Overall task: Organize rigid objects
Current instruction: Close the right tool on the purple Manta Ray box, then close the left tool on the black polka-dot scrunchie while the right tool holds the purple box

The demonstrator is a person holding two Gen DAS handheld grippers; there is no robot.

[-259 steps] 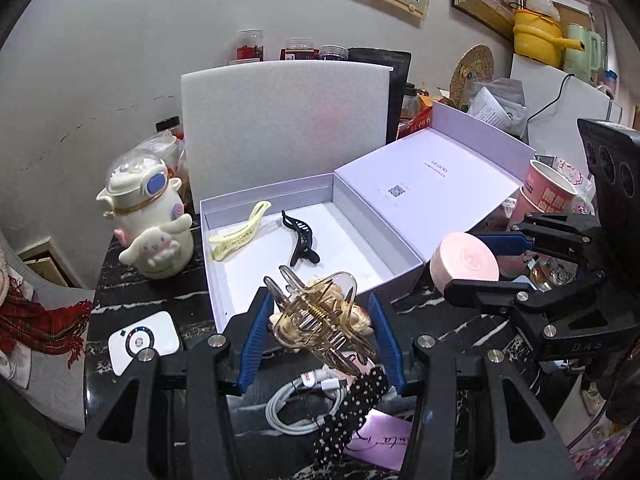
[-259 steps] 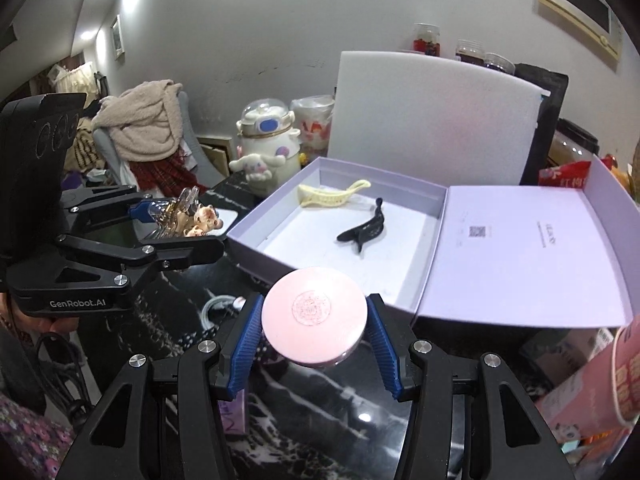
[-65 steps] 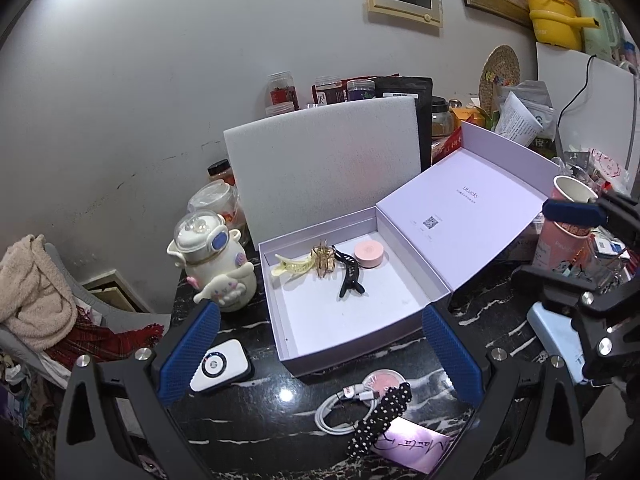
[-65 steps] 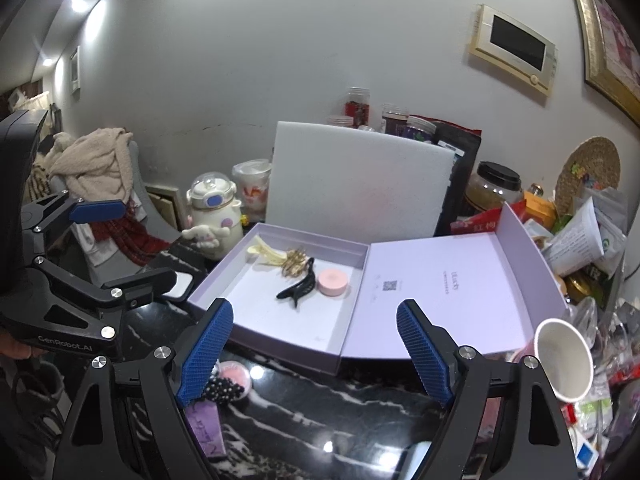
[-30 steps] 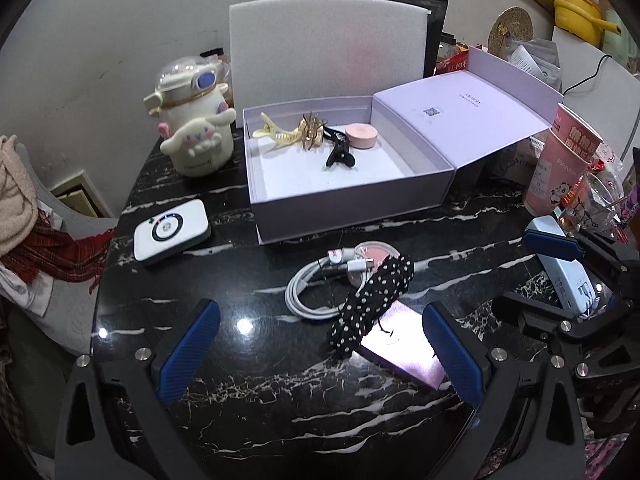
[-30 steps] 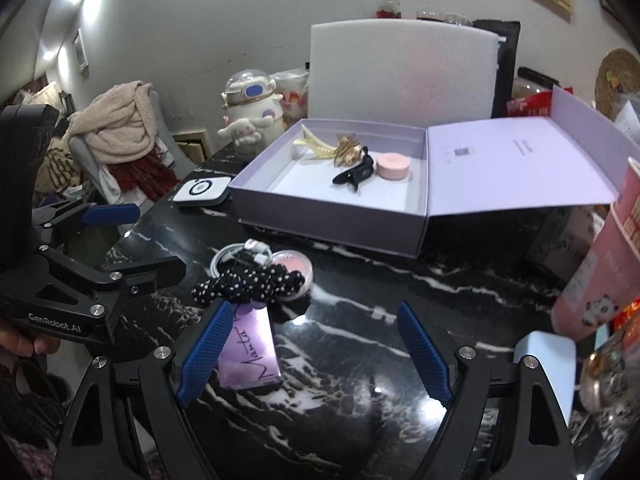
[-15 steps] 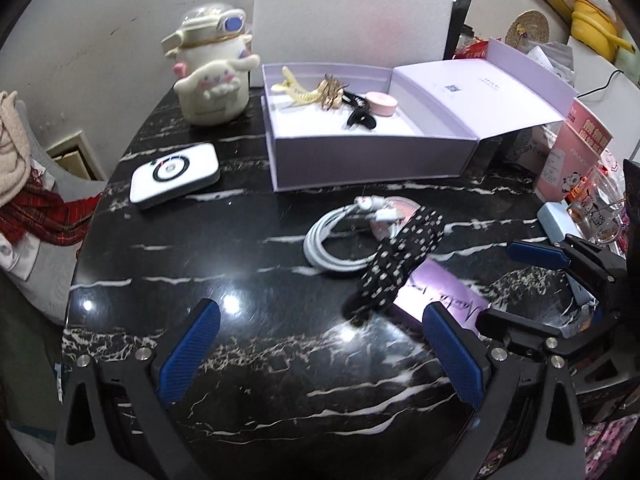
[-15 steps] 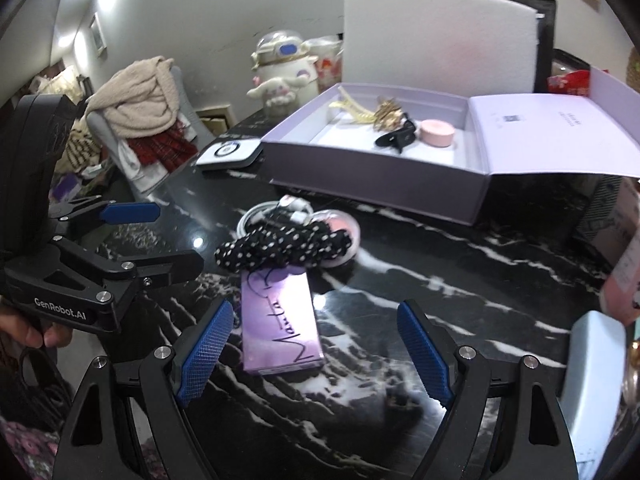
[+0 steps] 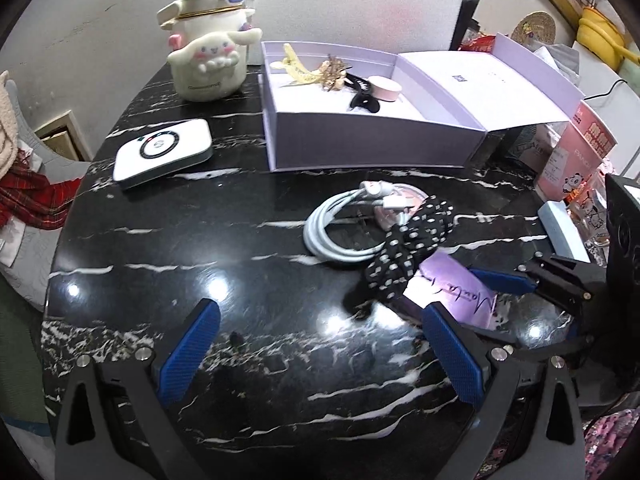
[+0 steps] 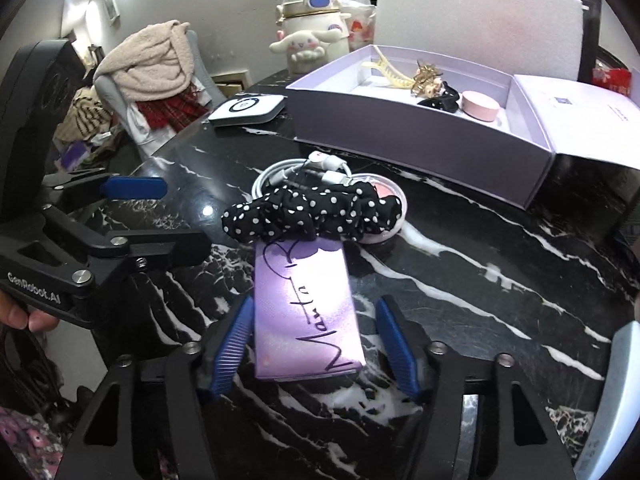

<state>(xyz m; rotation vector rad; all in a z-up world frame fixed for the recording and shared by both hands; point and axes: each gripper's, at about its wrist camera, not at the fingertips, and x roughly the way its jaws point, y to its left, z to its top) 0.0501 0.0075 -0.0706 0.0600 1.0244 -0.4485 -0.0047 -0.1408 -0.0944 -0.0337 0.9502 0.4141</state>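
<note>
Black marble tabletop [image 10: 480, 264] is carrying our target at lower centre: the purple case [image 10: 306, 308], flat, stiff and probably slick. We are closing the right gripper [image 10: 314, 340] around its long edges (pads not yet pressing), while the left gripper [image 9: 320, 356] is gaping wide, empty.

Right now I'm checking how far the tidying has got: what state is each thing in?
Lavender box: lid open, four items inside.
Purple palette: flat on table, between right hand-held gripper's pads.
Right hand-held gripper: has just been closing, right pad not yet touching the palette.
Left hand-held gripper: open, empty.
Polka-dot scrunchie: lying across palette's far end.
White cable: coiled.
</note>
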